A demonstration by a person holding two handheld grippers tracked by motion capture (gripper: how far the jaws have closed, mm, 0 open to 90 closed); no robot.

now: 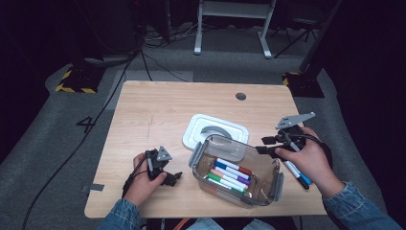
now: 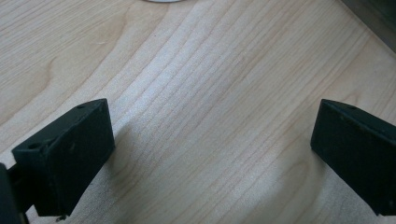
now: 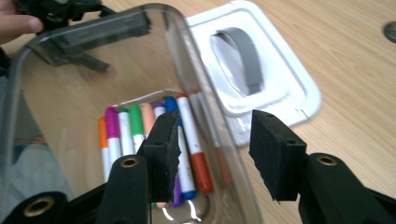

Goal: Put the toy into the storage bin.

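- A lab or recording studio rather than a home.
- Black curtains (image 1: 43, 38) close in the dark far side and both flanks.
- Grey carpet (image 1: 43, 139) carries trailing cables (image 1: 95, 120) and yellow-black hazard tape (image 1: 72, 88) far left.
- A lone wooden table (image 1: 158, 103) stands centre; a white frame (image 1: 232, 24) stands beyond it.

The surface (image 1: 143, 115) is pale matt wood with visible grain. The container (image 1: 268, 179) is clear glossy plastic; its lid (image 1: 194, 129) is white smooth plastic. The markers (image 1: 230, 175) have glossy plastic barrels.
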